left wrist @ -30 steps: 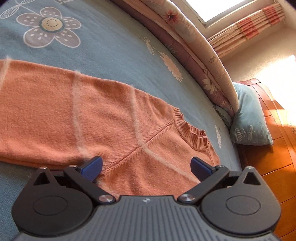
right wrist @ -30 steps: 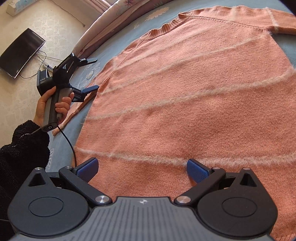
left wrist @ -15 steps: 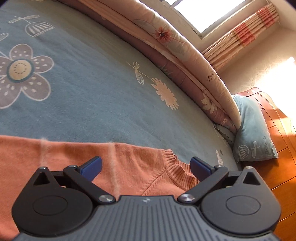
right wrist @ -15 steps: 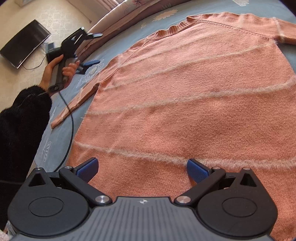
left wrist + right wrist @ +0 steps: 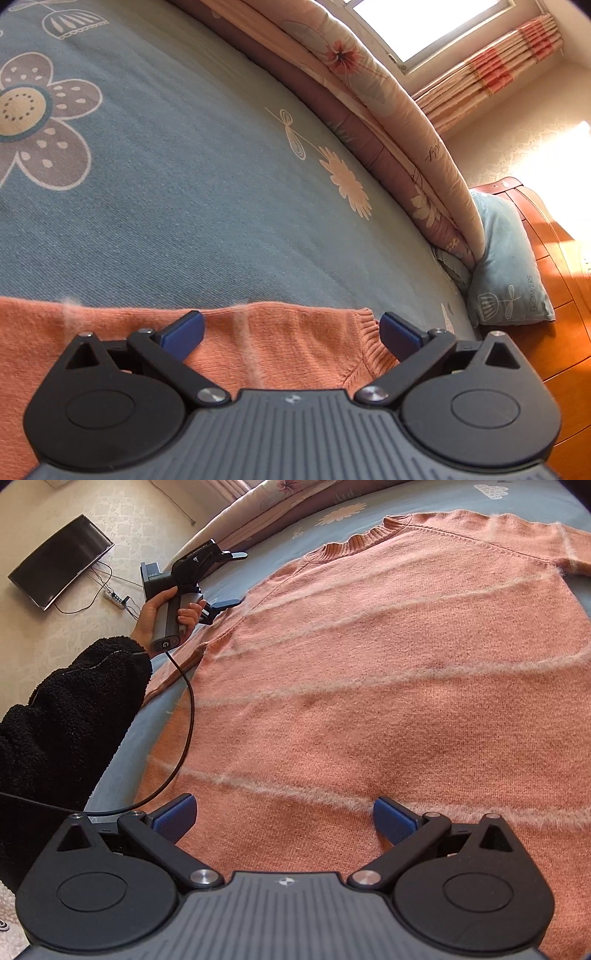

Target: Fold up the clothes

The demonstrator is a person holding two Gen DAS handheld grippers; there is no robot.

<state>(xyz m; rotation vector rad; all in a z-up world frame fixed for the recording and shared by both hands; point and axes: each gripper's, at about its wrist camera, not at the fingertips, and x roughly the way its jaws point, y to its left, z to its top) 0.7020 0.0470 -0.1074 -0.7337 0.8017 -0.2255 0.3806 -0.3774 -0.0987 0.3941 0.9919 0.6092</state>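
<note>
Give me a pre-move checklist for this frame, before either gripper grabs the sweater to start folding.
1. Sweater spread flat on the bedsheet, front up: ok.
2. Left gripper open, fingers apart at the shoulder beside the ribbed collar: ok.
3. Right gripper open over the lower body of the sweater: ok.
4. Neither gripper holds fabric yet: ok.
5. Cable from the left gripper drapes across the sweater's side edge and could snag in a fold: not ok.
6. Far sleeve lying straight: cannot tell, it runs out of frame.
</note>
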